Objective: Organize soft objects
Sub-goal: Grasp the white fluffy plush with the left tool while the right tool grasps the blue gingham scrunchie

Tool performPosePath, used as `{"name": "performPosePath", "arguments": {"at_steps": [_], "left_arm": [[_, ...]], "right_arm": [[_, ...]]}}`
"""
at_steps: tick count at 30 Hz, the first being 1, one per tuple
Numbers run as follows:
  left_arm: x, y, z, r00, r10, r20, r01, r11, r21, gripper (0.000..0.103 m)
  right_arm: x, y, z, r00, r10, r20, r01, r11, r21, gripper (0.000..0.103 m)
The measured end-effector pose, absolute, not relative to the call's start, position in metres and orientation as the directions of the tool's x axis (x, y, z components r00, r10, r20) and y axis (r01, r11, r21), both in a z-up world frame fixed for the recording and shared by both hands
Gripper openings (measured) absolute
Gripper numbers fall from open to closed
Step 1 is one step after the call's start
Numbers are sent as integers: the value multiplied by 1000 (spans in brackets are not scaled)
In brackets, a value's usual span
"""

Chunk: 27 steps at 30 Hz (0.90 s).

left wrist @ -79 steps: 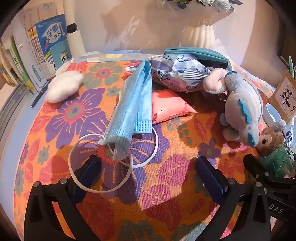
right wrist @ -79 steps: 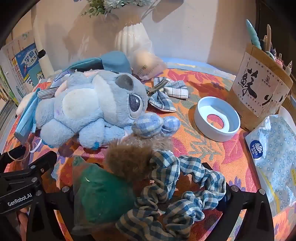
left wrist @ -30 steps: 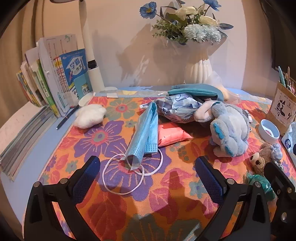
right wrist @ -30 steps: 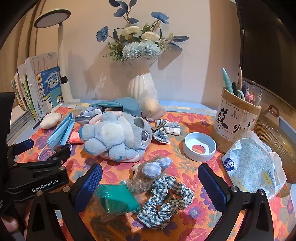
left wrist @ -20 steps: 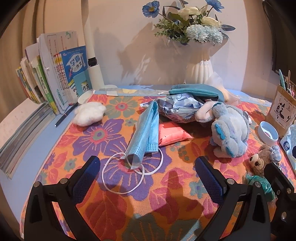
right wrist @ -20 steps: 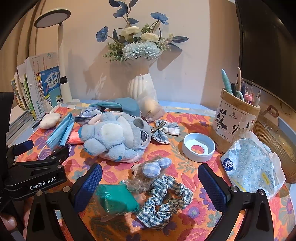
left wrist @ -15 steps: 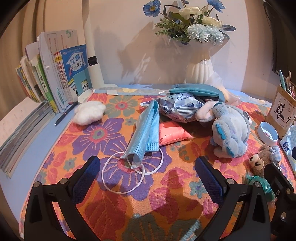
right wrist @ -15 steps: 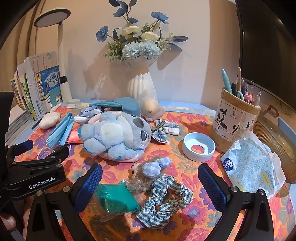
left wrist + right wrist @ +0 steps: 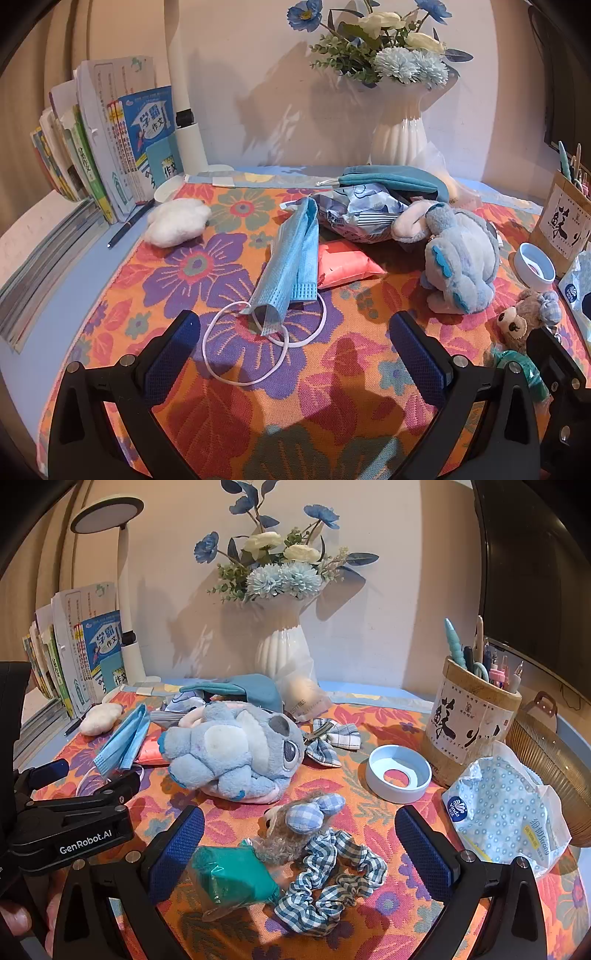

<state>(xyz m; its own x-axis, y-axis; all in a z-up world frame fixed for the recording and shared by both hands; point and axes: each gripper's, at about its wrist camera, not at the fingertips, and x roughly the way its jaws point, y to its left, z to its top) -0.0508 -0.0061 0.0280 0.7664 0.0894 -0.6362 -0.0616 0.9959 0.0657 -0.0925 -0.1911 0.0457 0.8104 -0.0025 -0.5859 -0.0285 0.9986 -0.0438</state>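
Note:
A blue face mask [image 9: 291,262] with white ear loops lies on the flowered cloth [image 9: 207,398] just ahead of my open, empty left gripper [image 9: 295,354]. A grey-blue plush [image 9: 232,753] lies in the middle; it also shows in the left wrist view [image 9: 461,262]. A small brown bear [image 9: 291,834], a checked scrunchie [image 9: 332,878] and a green wrapped bundle [image 9: 229,878] lie between the fingers of my open, empty right gripper [image 9: 299,856]. A white fluffy puff [image 9: 177,221] lies far left.
A pink packet [image 9: 343,266], a crinkled blue-white bag [image 9: 362,214] and a teal cloth [image 9: 240,690] lie behind the mask. A white vase [image 9: 280,653], books [image 9: 110,155], a lamp post [image 9: 184,110], a pen holder [image 9: 472,723], a white ring dish [image 9: 399,775], a tissue pack [image 9: 506,812] and checked bows [image 9: 332,742] stand around.
Both grippers have pulled back and up from the objects since 2.6 s ago, so more of the table shows. Over the last second little has moved.

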Motion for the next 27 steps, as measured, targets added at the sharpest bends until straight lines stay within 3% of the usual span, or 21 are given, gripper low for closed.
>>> {"name": "performPosePath", "arguments": {"at_steps": [8,13,15,20,27], "left_arm": [[-49,-6,27,757,84,-647,-65,996,54,102],[-56,7,33,759,26,-650,-42,999,-9,102],[-60,19,41,760,20,-649,-44,999,-20,102],[-55,56,71,753,160,-638,-152,986,68,102],[-14,119,83,734,21,-679,-106,991,-85,102]], "right_arm": [[-94,-191,47,813,-1,-582,-29,999,-43,103],[-124,-208,65,893,-34,-450,39,999,1,103],[-133,-220,68,897,-44,-440,69,997,41,103],[-127,-232,59,835,24,-550,38,994,101,103],[-96,-241,41,713,160,-683,14,970,242,103]]}}
